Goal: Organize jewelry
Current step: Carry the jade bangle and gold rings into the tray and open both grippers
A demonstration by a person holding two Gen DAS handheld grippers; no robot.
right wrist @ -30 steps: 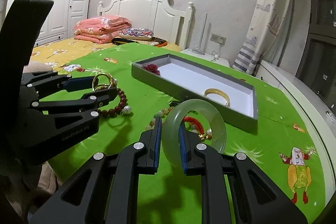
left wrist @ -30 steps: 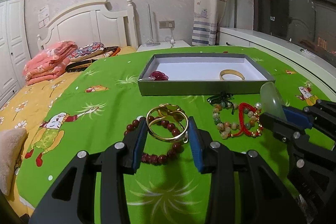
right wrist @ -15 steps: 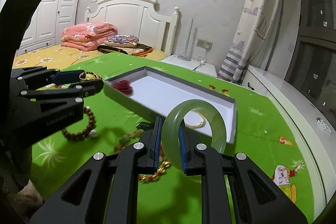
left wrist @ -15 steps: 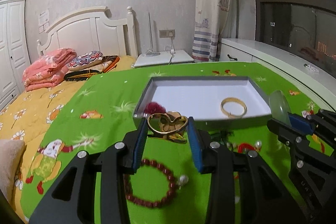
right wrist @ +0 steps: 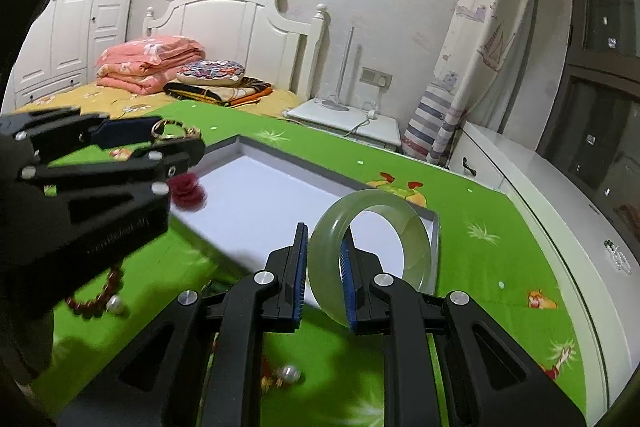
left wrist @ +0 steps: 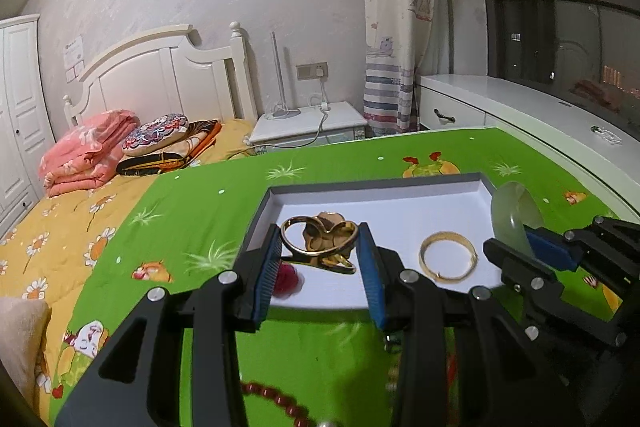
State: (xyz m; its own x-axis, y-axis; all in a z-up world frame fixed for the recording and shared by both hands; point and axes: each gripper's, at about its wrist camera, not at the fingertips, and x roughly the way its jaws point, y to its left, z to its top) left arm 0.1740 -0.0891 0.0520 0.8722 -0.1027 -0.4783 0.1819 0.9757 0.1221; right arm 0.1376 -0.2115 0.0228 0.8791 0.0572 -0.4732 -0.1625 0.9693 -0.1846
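The gold bangles [left wrist: 320, 241] are gripped in the left claw [left wrist: 318, 267], the jade bangle [right wrist: 370, 255] in the right claw [right wrist: 324, 277], both above the tray [left wrist: 400, 183]. If released from height, the jade could be chipped against the gold bracelet [left wrist: 448, 261] below.

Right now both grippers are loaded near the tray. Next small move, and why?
Probably ease both a little further forward over the grey tray with the white floor, then lower. The left gripper grips the gold flower bangle over the tray's near edge; the right gripper clamps the pale green jade bangle above the near right corner. Neither piece looks low enough to release gently.
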